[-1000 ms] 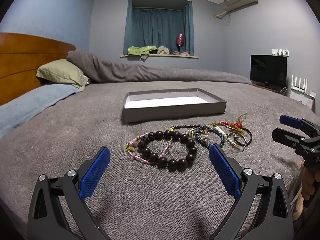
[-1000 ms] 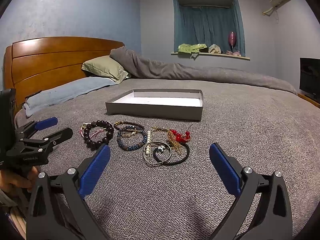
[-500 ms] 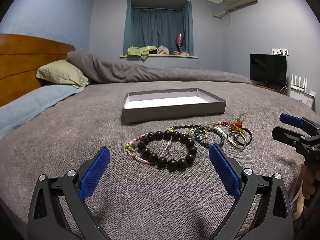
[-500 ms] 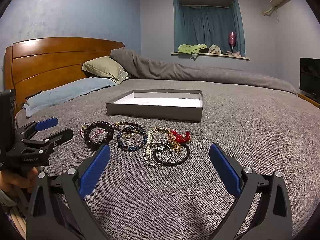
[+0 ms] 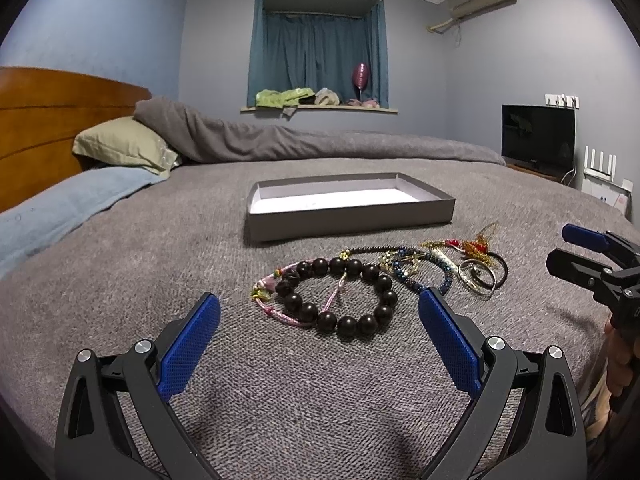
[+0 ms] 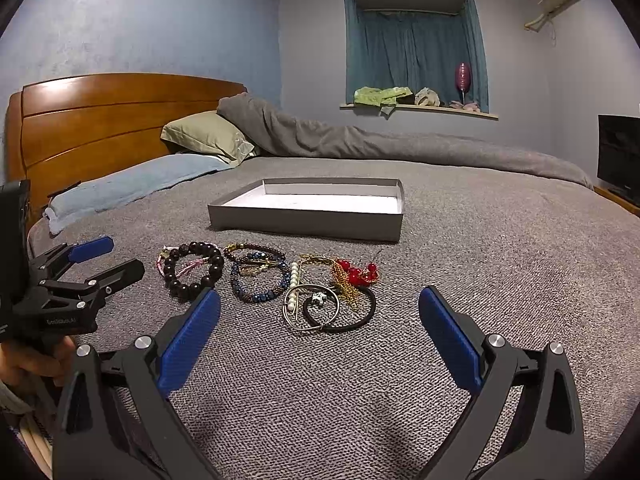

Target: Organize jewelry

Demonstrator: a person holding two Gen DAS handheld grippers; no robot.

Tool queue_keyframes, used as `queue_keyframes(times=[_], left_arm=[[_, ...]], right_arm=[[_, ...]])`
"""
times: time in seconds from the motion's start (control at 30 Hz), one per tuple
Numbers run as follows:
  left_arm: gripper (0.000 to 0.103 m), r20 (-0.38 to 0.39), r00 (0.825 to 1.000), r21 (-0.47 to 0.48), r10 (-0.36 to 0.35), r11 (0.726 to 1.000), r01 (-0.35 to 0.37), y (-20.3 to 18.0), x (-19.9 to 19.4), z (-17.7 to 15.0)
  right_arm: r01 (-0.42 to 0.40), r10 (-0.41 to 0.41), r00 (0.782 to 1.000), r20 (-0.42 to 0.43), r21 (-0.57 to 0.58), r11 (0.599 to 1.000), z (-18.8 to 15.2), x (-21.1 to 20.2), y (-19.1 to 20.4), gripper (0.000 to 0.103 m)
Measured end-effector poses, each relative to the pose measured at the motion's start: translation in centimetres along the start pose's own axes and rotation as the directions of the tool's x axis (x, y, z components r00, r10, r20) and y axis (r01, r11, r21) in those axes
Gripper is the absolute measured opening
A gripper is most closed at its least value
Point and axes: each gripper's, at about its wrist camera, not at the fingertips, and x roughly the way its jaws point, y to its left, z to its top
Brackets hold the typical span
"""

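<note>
Nothing apparently moved: jewelry [image 5: 372, 280] beside box [image 5: 348, 216] on grey bedspread [image 6: 500, 248].

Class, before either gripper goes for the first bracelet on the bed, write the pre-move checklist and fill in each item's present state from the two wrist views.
1. Left gripper open and holding nothing: ok.
2. Right gripper open and holding nothing: ok.
3. Box open-topped, nothing seen inside: ok.
4. Dark bead bracelet lies ahead of the left gripper, between its fingers: ok.
5. That bracelet free of its neighbours: not ok; a pink cord crosses it.
6. Pieces near the right gripper separate: not ok; the black ring, metal hoops and gold chain overlap.
</note>
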Motion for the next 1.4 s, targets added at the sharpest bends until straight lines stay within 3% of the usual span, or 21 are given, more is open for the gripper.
queue_keyframes(times=[0.27, 0.53, 0.8, 0.97, 1.1, 1.23, 1.3, 1.37, 1.4], left_arm=[[0.098, -0.028, 1.000, 0.000, 0.013, 1.000, -0.013, 0.2, 1.1, 0.3], [0.098, -0.038, 0.999, 0.005, 0.012, 1.000, -0.012, 0.2, 2.0, 0.8], [0.098, -0.057, 0.998, 0.016, 0.003, 1.000, -0.002, 0.3, 3.4, 1.7], [0.098, -0.093, 0.995, 0.003, -0.022, 1.000, 0.022, 0.5, 4.7, 2.0], [0.098, -0.117, 0.992, 0.003, -0.054, 0.998, 0.055, 0.3, 5.5, 2.3], [0.098, -0.129, 0.988, 0.013, -0.085, 0.996, 0.087, -0.4, 6.1, 2.5], [0.098, -0.130, 0.987, 0.026, -0.100, 0.994, 0.104, -1.0, 6.4, 2.8], [0.098, -0.127, 0.985, 0.035, -0.114, 0.992, 0.119, -1.5, 6.8, 3.0], [0.098, -0.126, 0.985, 0.040, -0.119, 0.991, 0.125, -1.8, 7.0, 3.2]], right_arm=[[0.005, -0.005, 1.000, -0.012, 0.014, 1.000, 0.7, 0.7, -0.3, 0.096], [0.011, -0.010, 0.999, -0.049, 0.023, 1.000, 1.6, 2.4, -0.8, 0.084], [0.020, -0.014, 0.991, -0.131, 0.046, 0.999, 2.0, 5.0, -1.6, 0.063], [0.032, -0.016, 0.983, -0.183, 0.085, 0.996, 2.4, 6.9, -2.6, 0.059], [0.047, -0.022, 0.972, -0.235, 0.098, 0.994, 2.6, 8.7, -3.3, 0.041], [0.059, -0.030, 0.965, -0.262, 0.104, 0.993, 2.8, 10.1, -3.7, 0.034], [0.062, -0.029, 0.960, -0.277, 0.112, 0.992, 2.9, 10.7, -4.0, 0.015], [0.057, -0.019, 0.957, -0.288, 0.123, 0.991, 2.8, 11.0, -4.3, 0.002], [0.047, -0.007, 0.958, -0.287, 0.133, 0.990, 2.9, 11.1, -4.5, 0.001]])
